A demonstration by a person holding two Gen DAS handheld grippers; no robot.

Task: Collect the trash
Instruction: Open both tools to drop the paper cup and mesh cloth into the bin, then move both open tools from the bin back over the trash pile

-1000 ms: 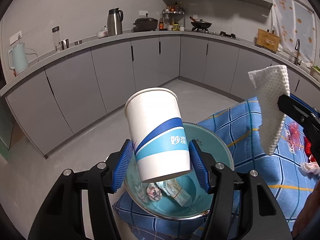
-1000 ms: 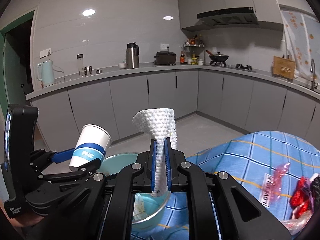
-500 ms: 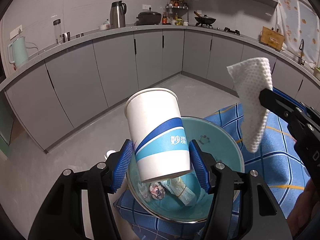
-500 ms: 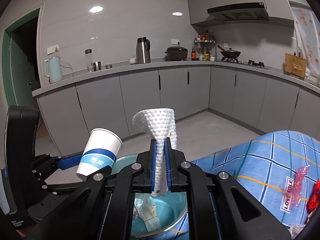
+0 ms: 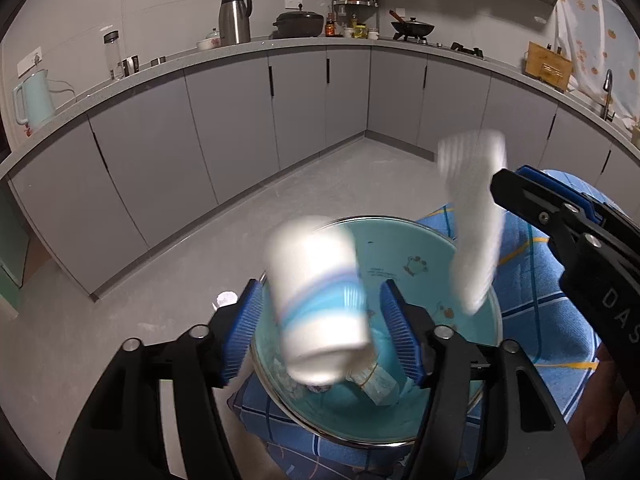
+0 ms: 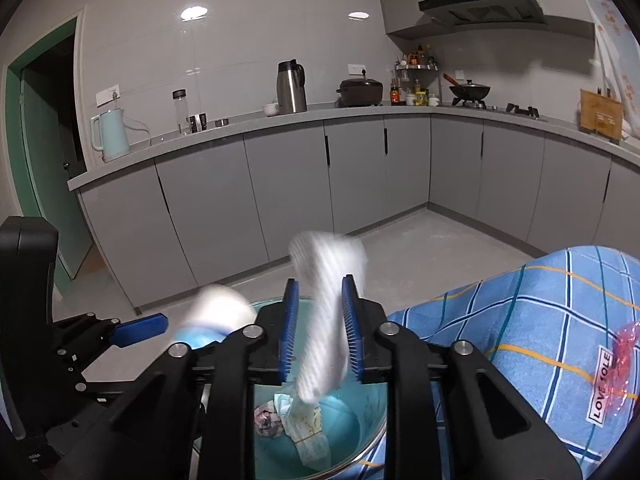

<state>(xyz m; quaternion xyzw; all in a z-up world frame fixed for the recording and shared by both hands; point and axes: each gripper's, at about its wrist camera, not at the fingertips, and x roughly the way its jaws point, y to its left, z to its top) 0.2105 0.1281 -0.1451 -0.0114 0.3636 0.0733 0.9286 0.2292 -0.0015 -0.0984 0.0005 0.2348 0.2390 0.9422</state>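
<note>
**A:** What did the left wrist view show that the right one did not?

**B:** It looked steeply down into the teal bowl (image 5: 424, 248), showing small cartoon prints on its smooth inner wall and its metal rim. The left gripper (image 5: 320, 332) had just been opening; its ribbed blue pads stood spread, with gaps on both sides of the paper cup (image 5: 320, 304). The cup, white with blue bands, was blurred and tilted above the bowl, between the pads but not pinched.

**A:** And the right wrist view?

**B:** It pointed more nearly level. The right gripper (image 6: 320, 328) had also just been opening, and its pads stood slightly apart. The white dimpled paper towel (image 6: 326, 312), long and limp, hung blurred between them; whether it touched a pad, I could not tell. Its lower end reached over the bowl (image 6: 360, 432). Only this view showed a pink wrapper (image 6: 624, 344) and a printed label (image 6: 600, 396) on the blue checked cloth (image 6: 540, 320).

**A:** Anything already in the bowl?

**B:** Crumpled wrappers (image 6: 294, 424) lay at the bottom.
</note>
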